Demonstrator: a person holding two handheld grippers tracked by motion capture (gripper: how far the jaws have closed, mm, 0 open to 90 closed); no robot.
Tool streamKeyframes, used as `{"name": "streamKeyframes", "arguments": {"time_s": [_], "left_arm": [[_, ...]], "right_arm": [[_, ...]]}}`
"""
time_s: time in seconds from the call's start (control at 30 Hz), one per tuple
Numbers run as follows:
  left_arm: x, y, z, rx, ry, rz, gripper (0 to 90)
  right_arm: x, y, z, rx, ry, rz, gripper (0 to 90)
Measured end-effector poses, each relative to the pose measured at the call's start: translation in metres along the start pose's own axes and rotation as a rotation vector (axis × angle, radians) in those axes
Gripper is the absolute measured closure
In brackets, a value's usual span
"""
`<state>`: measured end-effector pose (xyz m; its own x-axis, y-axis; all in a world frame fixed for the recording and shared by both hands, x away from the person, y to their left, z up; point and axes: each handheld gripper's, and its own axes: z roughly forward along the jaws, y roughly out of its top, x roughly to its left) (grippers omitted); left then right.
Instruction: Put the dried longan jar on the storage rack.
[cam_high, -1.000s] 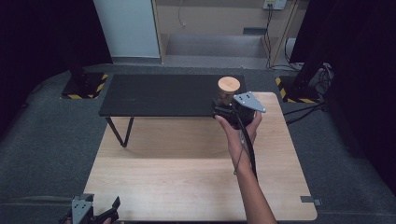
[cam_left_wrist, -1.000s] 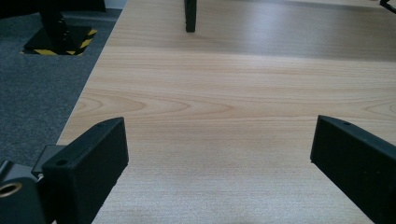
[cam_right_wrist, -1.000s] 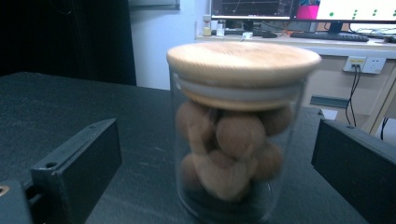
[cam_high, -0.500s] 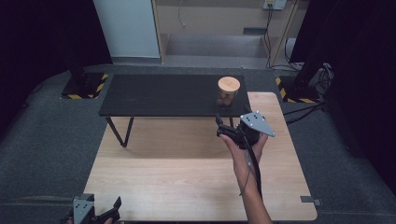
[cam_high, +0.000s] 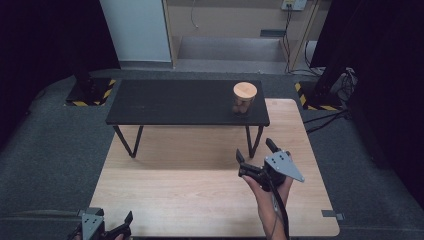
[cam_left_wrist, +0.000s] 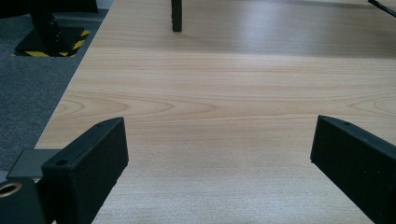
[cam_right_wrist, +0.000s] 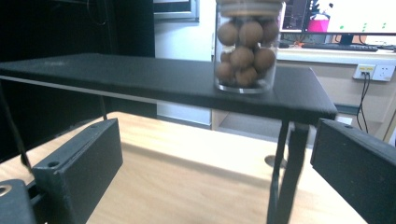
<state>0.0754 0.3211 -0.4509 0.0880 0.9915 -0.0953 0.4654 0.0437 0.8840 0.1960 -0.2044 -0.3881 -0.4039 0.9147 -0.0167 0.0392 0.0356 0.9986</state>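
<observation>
A clear jar (cam_high: 244, 99) with a round wooden lid, full of brown balls, stands at the right end of a low black bench (cam_high: 180, 102); the right gripper view shows the jar (cam_right_wrist: 246, 44) upright near the bench's edge. My right gripper (cam_high: 255, 153) is open over the wooden table (cam_high: 165, 195), well in front of the bench and apart from the jar, with nothing between its jaws. My left gripper (cam_high: 124, 225) sits open at the table's near left corner, its jaws spread over bare wood (cam_left_wrist: 210, 121).
The bench stands on thin black legs (cam_right_wrist: 285, 182) over the table's far half. Grey carpet surrounds the table, with black stands on yellow-striped bases (cam_high: 90, 92) at both far sides and cables (cam_high: 325, 120) at the right.
My right gripper has drawn back from the jar toward the person and lowered in front of the bench. The jar stays on the bench. The left gripper has barely moved.
</observation>
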Motion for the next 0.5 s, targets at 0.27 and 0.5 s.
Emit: {"name": "streamKeyframes", "arguments": {"time_s": [0.27, 0.5], "left_arm": [[-0.003, 0.000, -0.001, -0.008, -0.004, 0.001, 2.9], [-0.004, 0.001, -0.002, -0.010, -0.005, 0.003, 2.9]], "right_arm": [[0.004, -0.022, -0.035, 0.027, -0.007, -0.002, 2.6], [0.006, -0.038, -0.049, 0.033, -0.009, 0.001, 2.6]]}}
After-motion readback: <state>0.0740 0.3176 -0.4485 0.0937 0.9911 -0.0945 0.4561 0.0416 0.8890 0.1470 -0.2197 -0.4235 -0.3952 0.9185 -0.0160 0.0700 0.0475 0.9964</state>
